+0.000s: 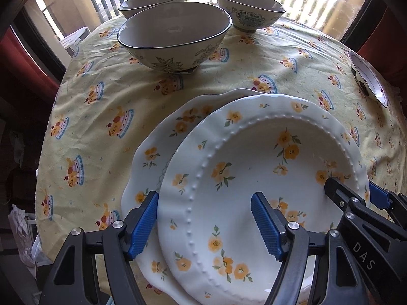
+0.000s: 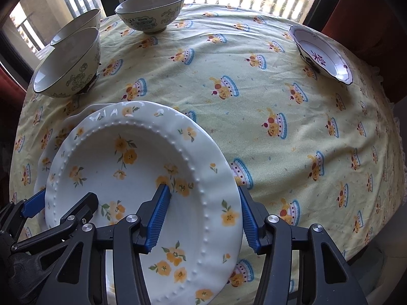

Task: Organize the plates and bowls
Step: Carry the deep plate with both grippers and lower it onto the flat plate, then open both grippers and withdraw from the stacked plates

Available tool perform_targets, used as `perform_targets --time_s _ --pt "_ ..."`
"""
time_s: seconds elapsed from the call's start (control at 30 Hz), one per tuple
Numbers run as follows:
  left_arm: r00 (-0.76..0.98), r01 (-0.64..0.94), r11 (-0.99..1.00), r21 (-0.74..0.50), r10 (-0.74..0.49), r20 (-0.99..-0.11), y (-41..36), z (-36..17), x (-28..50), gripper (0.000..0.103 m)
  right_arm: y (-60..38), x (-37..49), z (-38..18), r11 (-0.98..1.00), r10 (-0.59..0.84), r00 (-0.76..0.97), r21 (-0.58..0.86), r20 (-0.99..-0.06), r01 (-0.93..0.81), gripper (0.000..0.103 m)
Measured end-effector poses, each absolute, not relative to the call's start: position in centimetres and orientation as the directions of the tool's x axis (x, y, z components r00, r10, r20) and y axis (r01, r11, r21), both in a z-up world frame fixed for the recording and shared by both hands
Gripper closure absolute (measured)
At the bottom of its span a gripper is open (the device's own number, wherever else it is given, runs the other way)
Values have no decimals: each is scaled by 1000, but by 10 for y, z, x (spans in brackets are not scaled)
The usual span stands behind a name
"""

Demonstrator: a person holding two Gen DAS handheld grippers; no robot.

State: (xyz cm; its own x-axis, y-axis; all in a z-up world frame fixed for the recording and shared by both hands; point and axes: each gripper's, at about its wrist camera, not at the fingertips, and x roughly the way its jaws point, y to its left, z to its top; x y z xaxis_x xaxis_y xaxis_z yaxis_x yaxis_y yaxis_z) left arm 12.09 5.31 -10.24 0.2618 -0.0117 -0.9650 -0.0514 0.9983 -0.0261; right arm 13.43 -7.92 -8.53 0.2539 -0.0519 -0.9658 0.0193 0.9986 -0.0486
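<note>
White porcelain first: logged a scalloped, bead-rimmed top plate with yellow flowers (image 1: 244, 172), lying offset on a matching lower plate (image 1: 150, 152) at the near side of a round table under a pale yellow, cake-print tablecloth (image 1: 106, 96). Counted three cream ceramic bowls with dark rims and line-drawn leaves at the far side: a nearest bowl (image 1: 175, 35), a second bowl (image 1: 152, 2) just behind it, a third bowl (image 1: 250, 10) beside them, all well apart from the plates. Spotted a small white dish with a dark edge and purple motif (image 2: 323, 56) alone at the right. Judged the step as plate stacking: squaring the top plate over the lower plate, bowls and small white dish not yet gathered. Found the left gripper (image 1: 203, 198) pointing steeply down, jaws wide, straddling one side of the top plate's rim: outer blue pad (image 1: 143, 218) at the rim edge, inner pad over the well, seemingly pressing on nothing. Found the right gripper (image 2: 203, 190) at a middling gap, straddling the opposite rim likewise, outer pad (image 2: 250, 221) just beside the edge. Could not tell whether either outer pad truly bore on the porcelain; read neither claw as clamped. Reckoned the next move needed a small sideways nudge to centre the top plate, then both claws lifted clear without dragging the rim.
</note>
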Motion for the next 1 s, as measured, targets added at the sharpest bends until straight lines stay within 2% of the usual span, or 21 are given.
perform_targets --time_s 0.17,0.4,0.53,1.0 --pt "316 -42 999 7 20 -948 51 -88 121 26 -72 132 -85 998 -59 265 -65 -963 -13 50" --pt "321 -7 999 -38 -33 -947 53 -83 121 23 -82 128 -79 998 -64 264 -55 -963 40 51" --pt "303 4 999 -42 -42 -952 61 -83 121 23 -83 124 -79 997 -40 257 -22 -966 76 65" --pt "294 87 995 -37 -61 -954 83 -84 112 23 -60 118 -86 991 -98 253 -70 -962 118 63"
